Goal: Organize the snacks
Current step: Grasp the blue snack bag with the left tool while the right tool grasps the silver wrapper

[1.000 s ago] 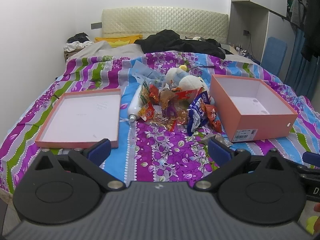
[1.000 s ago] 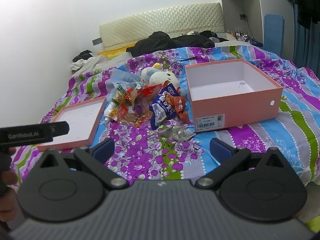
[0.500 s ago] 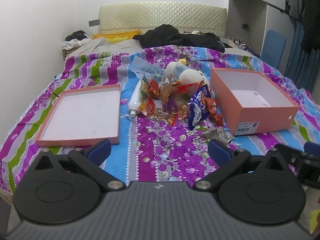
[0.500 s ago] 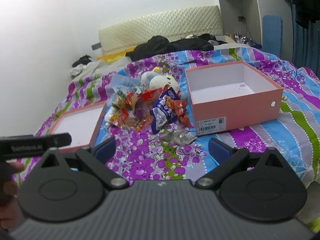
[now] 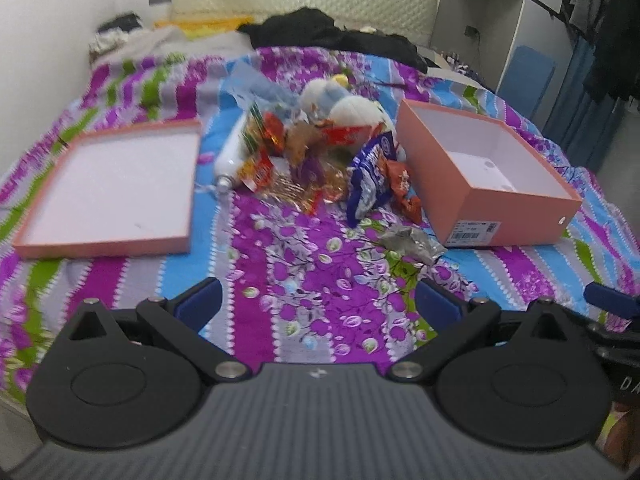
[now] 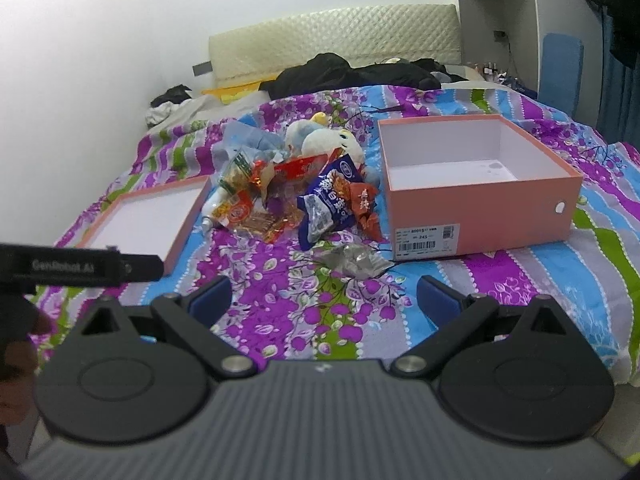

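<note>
A heap of snack packets (image 5: 312, 160) (image 6: 280, 196) lies mid-bed, with a blue bag (image 5: 370, 174) (image 6: 332, 200) and red packets (image 5: 404, 188) at its right edge. A crumpled silver wrapper (image 5: 410, 240) (image 6: 352, 260) lies nearer me. To the right stands an open pink box (image 5: 516, 216) (image 6: 480, 216), white inside and holding nothing. Its lid (image 5: 104, 244) (image 6: 180, 240) lies upturned on the left. My left gripper (image 5: 318, 306) and right gripper (image 6: 324, 298) both hover open over the bedspread, short of the heap, holding nothing.
Plush toys (image 5: 344, 106) (image 6: 320, 140) and a white bottle (image 5: 232, 152) sit among the snacks. Dark clothes (image 5: 332, 36) lie by the headboard. A blue chair (image 5: 528, 76) and hanging garments stand at the right. The left gripper's body (image 6: 80, 266) and a hand show at the right view's left edge.
Both grippers have moved forward and lower toward the bed, so the snacks and box look larger. Both stay open; nothing on the bed has moved.
</note>
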Tool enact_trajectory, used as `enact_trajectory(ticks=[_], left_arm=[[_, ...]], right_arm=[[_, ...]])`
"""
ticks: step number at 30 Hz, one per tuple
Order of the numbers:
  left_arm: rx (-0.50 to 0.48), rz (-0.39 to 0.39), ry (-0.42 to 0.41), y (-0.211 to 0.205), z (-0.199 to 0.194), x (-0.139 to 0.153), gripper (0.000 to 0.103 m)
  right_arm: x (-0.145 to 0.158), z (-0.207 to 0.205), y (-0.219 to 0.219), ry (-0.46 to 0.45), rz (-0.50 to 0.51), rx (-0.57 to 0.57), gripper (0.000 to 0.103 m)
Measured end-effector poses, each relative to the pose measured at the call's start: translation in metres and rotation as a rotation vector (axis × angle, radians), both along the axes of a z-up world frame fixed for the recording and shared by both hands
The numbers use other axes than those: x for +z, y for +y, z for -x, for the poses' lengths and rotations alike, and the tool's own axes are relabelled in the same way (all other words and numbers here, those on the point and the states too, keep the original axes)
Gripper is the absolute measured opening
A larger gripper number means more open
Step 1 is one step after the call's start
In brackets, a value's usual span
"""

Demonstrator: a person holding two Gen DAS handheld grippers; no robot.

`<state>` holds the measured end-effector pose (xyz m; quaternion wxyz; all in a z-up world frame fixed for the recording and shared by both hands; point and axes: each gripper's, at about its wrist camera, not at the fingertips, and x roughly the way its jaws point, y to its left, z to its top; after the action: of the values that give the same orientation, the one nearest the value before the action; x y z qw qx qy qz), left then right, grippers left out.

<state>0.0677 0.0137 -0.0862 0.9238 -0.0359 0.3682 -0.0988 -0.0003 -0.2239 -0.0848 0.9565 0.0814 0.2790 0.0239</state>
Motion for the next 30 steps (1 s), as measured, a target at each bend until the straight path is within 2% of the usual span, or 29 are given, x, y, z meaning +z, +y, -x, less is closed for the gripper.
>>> enact_trajectory(ticks=[5,14,19,24,30], left_arm=[[-0.013,0.032,0.037,-0.004,-0.046,-0.020,0.103],[-0.078,0.046,0.093,-0.021,-0.145,-0.060,0.103],[-0.115,0.046,0.130,-0.029,-0.203,-0.080,0.103],[-0.134,0.072,0.171,-0.034,-0.254,-0.084,0.099],[-0.201,0.093,0.192,-0.050,-0.292,-0.087,0.092]], right_arm=[[-0.011,-0.026,-0.004,0.021,0.024,0.029,0.099],[-0.052,-0.105,-0.003,0.160,0.056,0.064,0.091],[-0.068,-0.150,0.006,0.217,0.122,0.098,0.086],[-0.074,-0.189,0.010,0.282,0.128,0.111,0.083],[-0.085,-0.220,0.023,0.340,0.177,0.127,0.079]])
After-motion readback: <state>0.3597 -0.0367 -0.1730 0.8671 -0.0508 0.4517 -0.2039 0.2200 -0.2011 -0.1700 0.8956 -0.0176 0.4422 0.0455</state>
